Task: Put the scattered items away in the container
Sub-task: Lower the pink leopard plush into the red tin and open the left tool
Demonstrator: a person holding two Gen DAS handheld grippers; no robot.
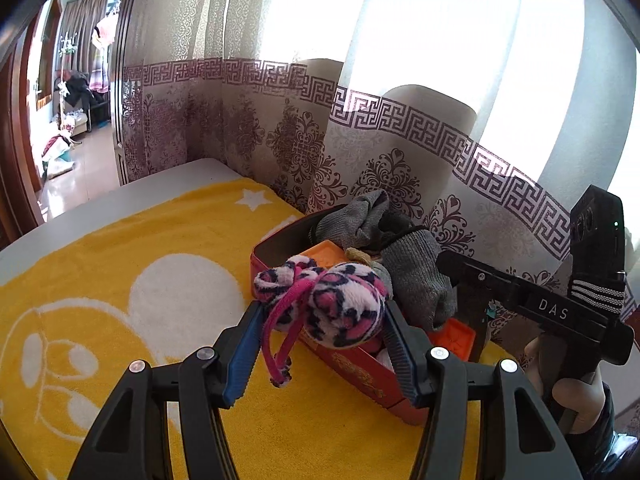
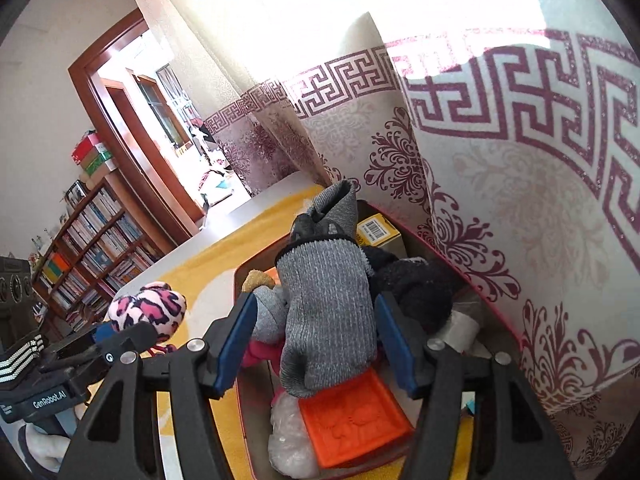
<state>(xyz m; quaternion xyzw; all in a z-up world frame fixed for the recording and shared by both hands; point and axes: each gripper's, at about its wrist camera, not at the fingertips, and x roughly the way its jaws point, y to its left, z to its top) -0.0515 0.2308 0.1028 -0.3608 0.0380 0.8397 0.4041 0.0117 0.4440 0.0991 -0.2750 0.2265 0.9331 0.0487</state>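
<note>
Patterned curtains [image 1: 280, 128] back a yellow towel [image 1: 120, 248] on which the red container [image 1: 360, 364], already heaped with grey socks [image 2: 328, 312] and an orange tray [image 2: 356, 416], stands against the folds. Left gripper [image 1: 320, 324] is clamped on a pink leopard-print plush toy [image 1: 340, 304] held at the container's near rim, its long axis crosswise between the pads and its pink cord [image 1: 280, 340] dangling toward the towel; right gripper [image 2: 316, 340] stands with jaws apart around an upright grey sock, pads seemingly clear of it. Likely faults: the toy, released onto so full a heap, may roll back out, or its cord may catch on the rim.
</note>
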